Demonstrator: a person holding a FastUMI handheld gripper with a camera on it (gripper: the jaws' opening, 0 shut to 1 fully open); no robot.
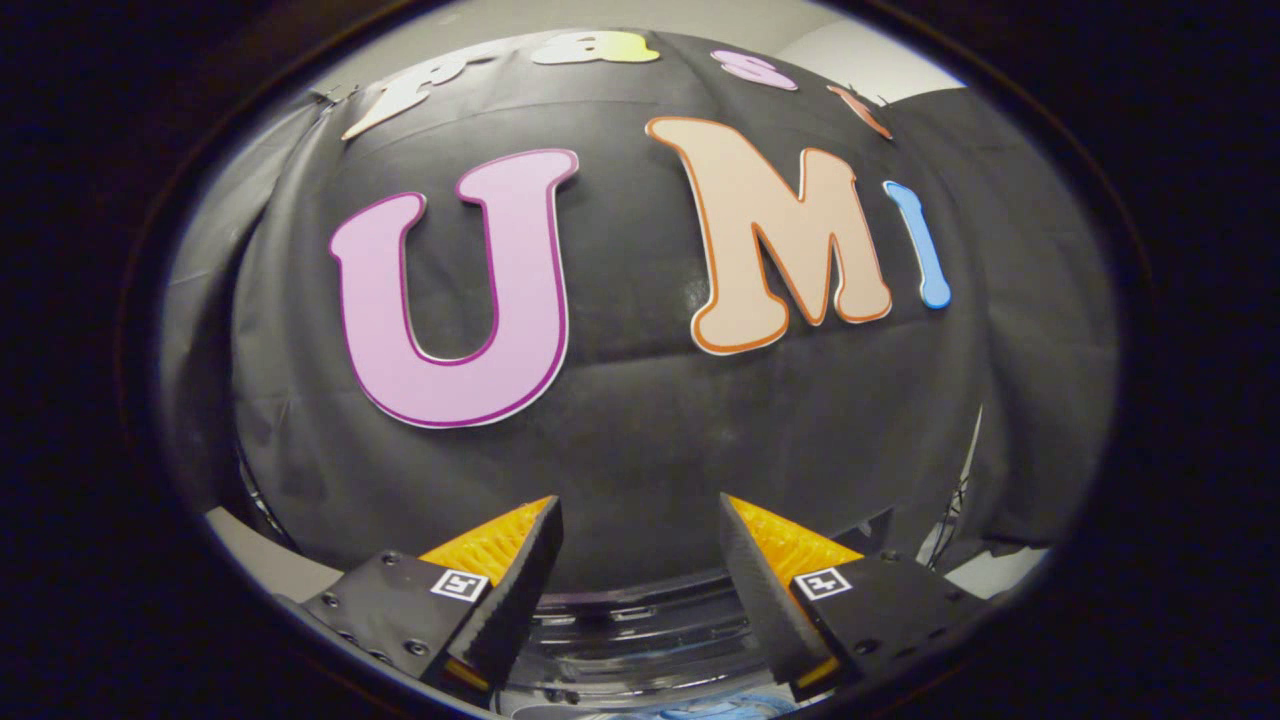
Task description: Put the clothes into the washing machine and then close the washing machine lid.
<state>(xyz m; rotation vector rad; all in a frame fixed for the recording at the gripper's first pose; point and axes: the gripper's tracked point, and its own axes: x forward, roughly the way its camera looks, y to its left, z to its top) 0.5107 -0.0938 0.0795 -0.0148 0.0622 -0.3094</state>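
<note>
Low in the middle of the frame, between and below the two fingers, sits the washing machine's round, dark, glossy opening, its curved rim ringed with reflections. At the very bottom, just under that rim, a patch of pale blue and white material shows; it may be the clothes already lying in the drum, but too little of it is visible to be sure. Whether the lid is up or down cannot be told from here, and no lid can be picked out with confidence.

The gripper hangs above the opening with its jaws released: the two fingers stand well apart, with nothing between them but the machine's rim and the wall behind. It grasps nothing.

Beyond the fingers, the black cloth booth wall takes up the centre and upper part of the frame. A pale strip of floor or tabletop shows at lower left, and thin cables hang at lower right beside the cloth's edge.

Judging by the empty jaws over the drum, the clothes step looks done or nearly so, and the lid is likely next. The risk is that the camera looks mostly at the wall, so the lid's edge may be hard to find; a blind reach could knock the rim, or close the lid on fabric draped over it.
</note>
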